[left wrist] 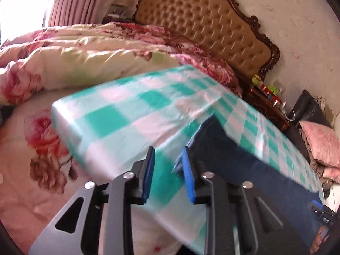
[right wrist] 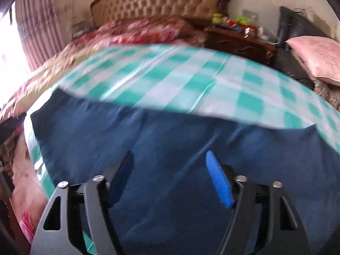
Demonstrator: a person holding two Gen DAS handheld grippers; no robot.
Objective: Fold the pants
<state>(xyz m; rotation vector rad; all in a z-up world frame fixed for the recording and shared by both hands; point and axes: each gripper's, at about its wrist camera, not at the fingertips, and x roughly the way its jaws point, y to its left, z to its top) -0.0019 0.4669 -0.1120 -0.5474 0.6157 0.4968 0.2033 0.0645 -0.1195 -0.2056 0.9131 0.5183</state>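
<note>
A: Where are the pants (right wrist: 170,153)?

B: In the right wrist view they fill the lower half of the frame, dark blue, spread flat on a green-and-white checked cloth (right wrist: 191,80). The left wrist view catches only a strip of them (left wrist: 244,148), from centre down to the lower right.

A: And the claws?

B: The right gripper (right wrist: 167,165) is released: its blue pads stand well apart above the blue fabric, nothing between them. The left gripper (left wrist: 167,159) has a narrower gap, also released; only checked cloth shows through it. Its right pad sits just beside the pants' edge, but blur keeps me from telling whether it touches.

A: What does the left view give that the right one lacks?

B: The cloth's left corner (left wrist: 63,110), hanging over a pink floral sheet (left wrist: 31,180), and a rumpled floral quilt (left wrist: 85,51) across the upper left. At the lower right edge there's a bit of the other gripper (left wrist: 318,212).

A: And the right view?

B: The pants' full width, plus their left edge near the cloth's border.

A: The room?

B: Both show a tufted tan headboard (left wrist: 208,25) with a dark carved frame, a dark nightstand (right wrist: 238,40) cluttered with small items, a pink pillow (right wrist: 318,57) on a black seat, and pink curtains (left wrist: 72,2) by a bright window at the upper left.
</note>
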